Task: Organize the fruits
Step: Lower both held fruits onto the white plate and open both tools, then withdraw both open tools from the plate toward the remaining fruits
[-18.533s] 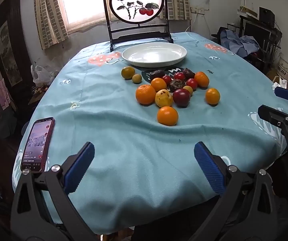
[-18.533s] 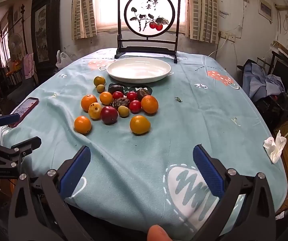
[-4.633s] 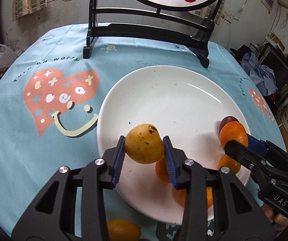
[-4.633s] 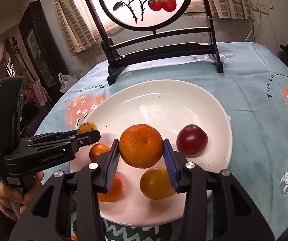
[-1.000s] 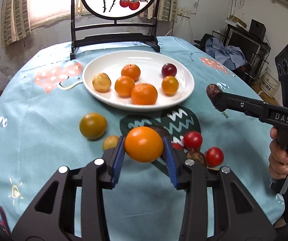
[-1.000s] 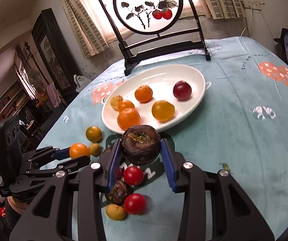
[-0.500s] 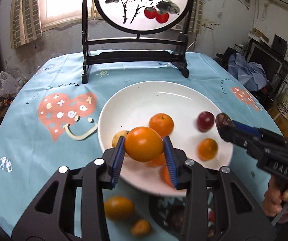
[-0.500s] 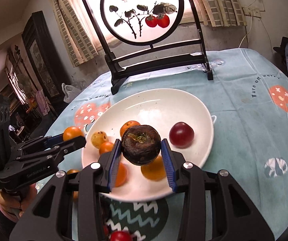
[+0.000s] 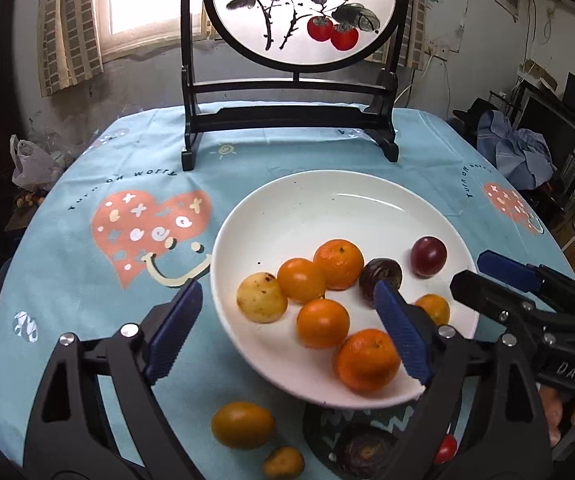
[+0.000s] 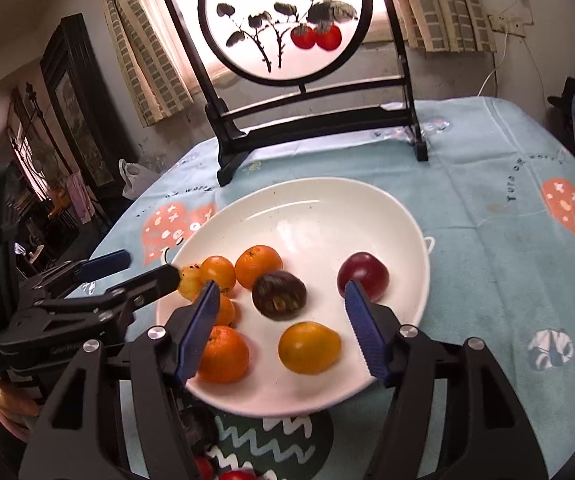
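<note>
A white plate point(image 9: 327, 200) point(image 10: 319, 208) holds several oranges, a yellow speckled fruit point(image 9: 261, 298), a dark brown fruit point(image 10: 279, 289) point(image 9: 380, 276), a red plum point(image 10: 362, 274) point(image 9: 428, 257) and a yellow-orange fruit point(image 10: 309, 347). My left gripper point(image 9: 287, 334) is open and empty above the plate's near left rim, over an orange point(image 9: 322, 323). My right gripper point(image 10: 283, 328) is open and empty above the plate's near side, with the dark fruit lying just beyond it. Each gripper shows in the other's view.
On the teal tablecloth before the plate lie a green-orange fruit point(image 9: 242, 425), a small yellow fruit point(image 9: 283, 462), a dark fruit point(image 9: 361, 452) and red tomatoes point(image 9: 445, 449). A black-framed round painted screen point(image 9: 299, 12) stands behind the plate.
Both grippers have opened. The orange from my left gripper and the dark brown fruit from my right gripper now lie on the plate.
</note>
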`<state>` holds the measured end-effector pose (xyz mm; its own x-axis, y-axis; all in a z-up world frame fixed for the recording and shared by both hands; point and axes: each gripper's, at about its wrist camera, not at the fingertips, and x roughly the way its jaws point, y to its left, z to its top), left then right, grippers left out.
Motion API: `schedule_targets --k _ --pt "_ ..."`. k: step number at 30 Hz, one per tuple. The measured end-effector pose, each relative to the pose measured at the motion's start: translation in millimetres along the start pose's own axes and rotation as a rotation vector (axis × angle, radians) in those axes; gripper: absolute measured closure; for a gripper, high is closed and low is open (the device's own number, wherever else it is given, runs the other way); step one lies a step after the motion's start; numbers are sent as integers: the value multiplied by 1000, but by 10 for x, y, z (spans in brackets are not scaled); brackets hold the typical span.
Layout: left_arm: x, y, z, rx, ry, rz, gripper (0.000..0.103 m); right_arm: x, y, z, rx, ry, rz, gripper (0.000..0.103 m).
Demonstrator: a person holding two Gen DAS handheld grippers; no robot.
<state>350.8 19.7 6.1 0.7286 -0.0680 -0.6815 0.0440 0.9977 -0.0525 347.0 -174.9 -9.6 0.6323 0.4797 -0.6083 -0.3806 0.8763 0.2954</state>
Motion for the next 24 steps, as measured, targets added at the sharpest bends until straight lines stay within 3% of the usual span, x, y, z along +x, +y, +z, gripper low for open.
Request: schedule_targets --k 5,11,16,24 --pt "-367 12 -379 21 -62 40 3 -197 66 -331 -7 58 35 38" --pt "-408 201 -776 -18 9 53 3 -474 125 -841 -19 99 62 38" --pt "-478 334 -882 -84 20 20 3 -581 203 -1050 -53 121 47 38" --pt "-512 320 -990 -72 27 36 3 -566 222 -1190 -65 191 84 43"
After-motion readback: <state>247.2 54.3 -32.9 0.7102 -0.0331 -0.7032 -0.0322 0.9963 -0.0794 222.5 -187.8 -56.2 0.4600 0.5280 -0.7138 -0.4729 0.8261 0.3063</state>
